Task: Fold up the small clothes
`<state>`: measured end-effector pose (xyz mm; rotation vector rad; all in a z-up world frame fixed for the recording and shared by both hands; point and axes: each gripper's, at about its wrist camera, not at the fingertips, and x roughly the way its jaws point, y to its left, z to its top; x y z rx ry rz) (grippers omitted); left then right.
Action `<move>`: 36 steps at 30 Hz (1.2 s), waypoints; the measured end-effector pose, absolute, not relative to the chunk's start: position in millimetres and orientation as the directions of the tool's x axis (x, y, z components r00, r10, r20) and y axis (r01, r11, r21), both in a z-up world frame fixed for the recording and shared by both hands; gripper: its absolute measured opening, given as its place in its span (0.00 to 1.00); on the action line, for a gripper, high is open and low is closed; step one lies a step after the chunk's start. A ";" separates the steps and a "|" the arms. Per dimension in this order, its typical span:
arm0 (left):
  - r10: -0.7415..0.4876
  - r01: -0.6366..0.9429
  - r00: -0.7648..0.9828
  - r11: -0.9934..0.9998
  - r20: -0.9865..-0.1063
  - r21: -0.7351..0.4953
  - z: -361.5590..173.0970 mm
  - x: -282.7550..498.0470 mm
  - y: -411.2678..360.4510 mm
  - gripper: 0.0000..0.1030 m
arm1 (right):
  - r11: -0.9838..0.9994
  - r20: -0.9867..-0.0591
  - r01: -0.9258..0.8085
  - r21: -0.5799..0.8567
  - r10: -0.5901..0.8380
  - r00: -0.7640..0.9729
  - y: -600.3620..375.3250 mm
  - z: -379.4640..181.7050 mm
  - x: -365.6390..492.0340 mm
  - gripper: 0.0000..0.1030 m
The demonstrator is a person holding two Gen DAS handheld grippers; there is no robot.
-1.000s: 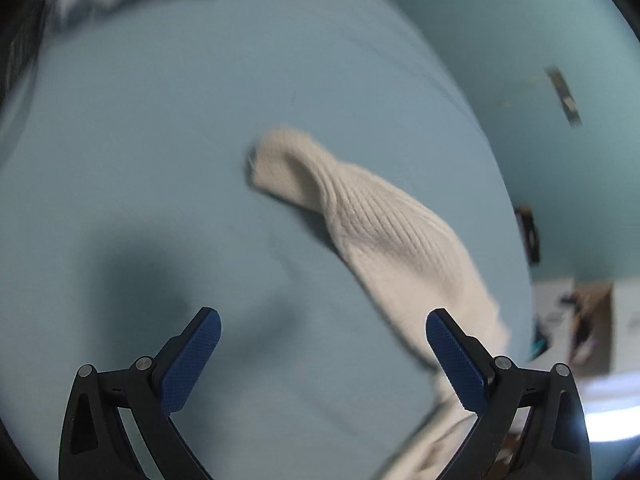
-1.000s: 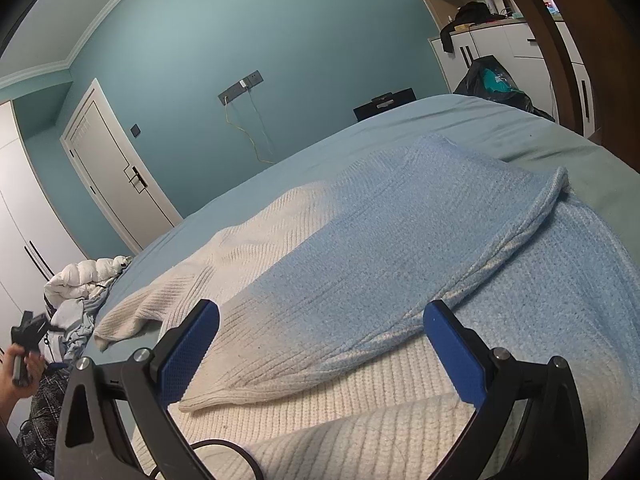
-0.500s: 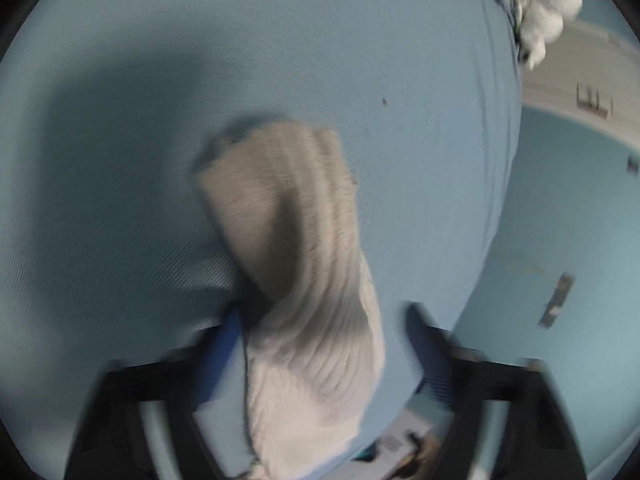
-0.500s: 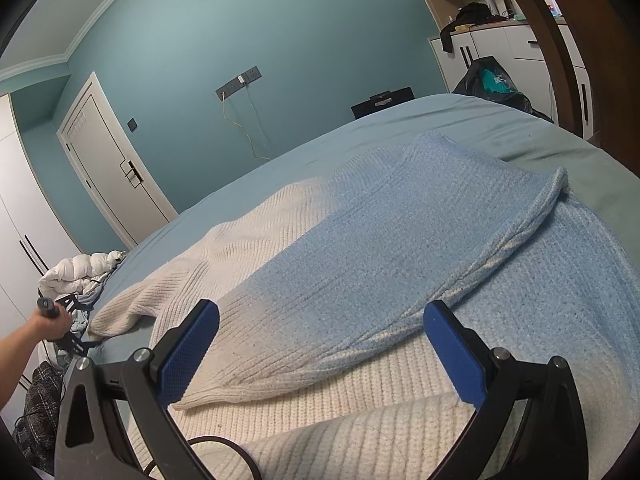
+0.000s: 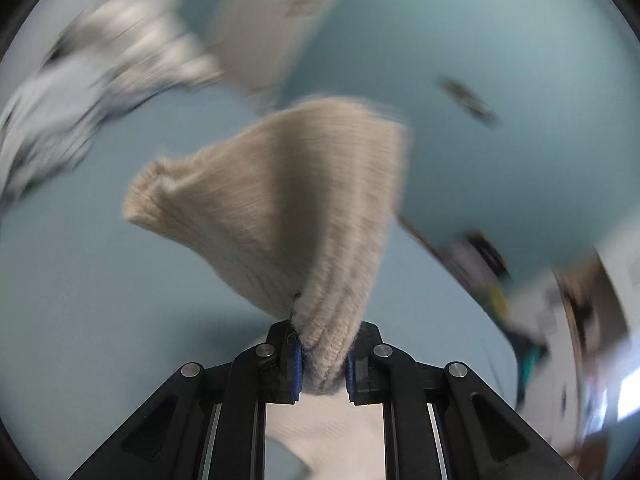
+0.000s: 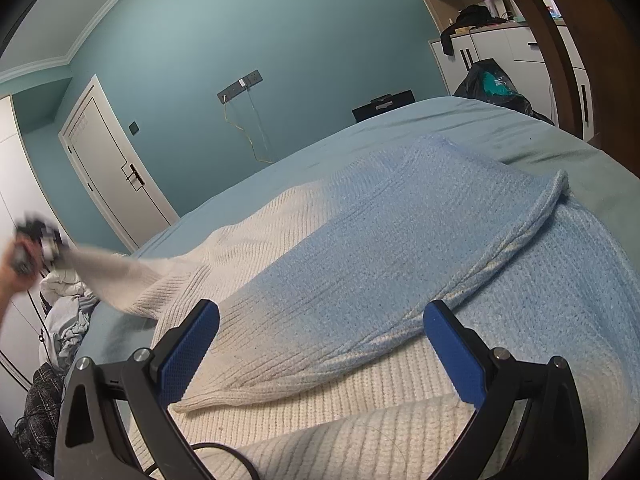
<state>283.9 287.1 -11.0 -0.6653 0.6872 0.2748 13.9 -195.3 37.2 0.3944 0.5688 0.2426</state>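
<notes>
My left gripper (image 5: 322, 364) has just closed, pinching the sweater's cream sleeve cuff (image 5: 280, 208) above the bed (image 6: 460, 120); my right gripper (image 6: 320, 344) hovers spread over the sweater (image 6: 360, 248).

A bedroom in a home — a bed (image 6: 460, 120) under a pale blue sheet fills the room, backed by teal walls (image 6: 280, 32), a white panelled door (image 6: 116, 168), white wardrobes (image 6: 516, 56) and a heap of laundry (image 6: 64, 312) beside the bed
</notes>
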 end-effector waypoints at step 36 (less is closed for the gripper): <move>0.081 -0.301 0.621 0.943 -0.780 -0.141 -166.3 108.9 166.2 1.00 | 0.971 -0.968 0.158 0.178 0.144 0.204 -233.1 -7.1 214.2 0.48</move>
